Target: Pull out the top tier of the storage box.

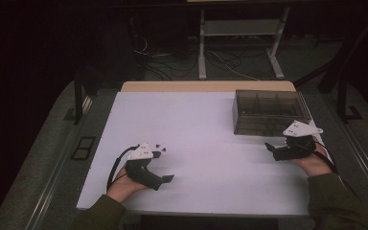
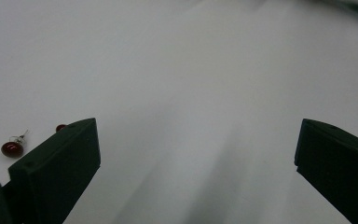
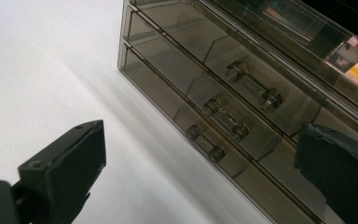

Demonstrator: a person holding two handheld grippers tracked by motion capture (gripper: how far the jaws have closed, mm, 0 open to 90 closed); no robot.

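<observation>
Your left hand-held gripper (image 1: 162, 166) rests low over the near left part of the white rectangular tabletop (image 1: 206, 143), and its 2 black jaws are spread wide with nothing between them. In the left gripper view, a small dark red round earring with a thin metal hook (image 2: 13, 148) lies on the tabletop just outside one jaw, and a second small red round piece (image 2: 60, 127) shows at the edge of that same jaw, partly hidden, so I cannot tell if it touches the jaw. Your right hand-held gripper (image 1: 274, 149) is at the right side of the tabletop, just in front of the smoky transparent plastic box with 3 drawers (image 1: 270, 112), which stands at the far right part of the tabletop. Its jaws are also spread apart and hold nothing. In the right gripper view you see the 3 drawer fronts stacked one over the other, each closed, each with a clear bar handle (image 3: 223, 116) fixed by 2 metal ends. Your 2 hands are well apart from each other.
</observation>
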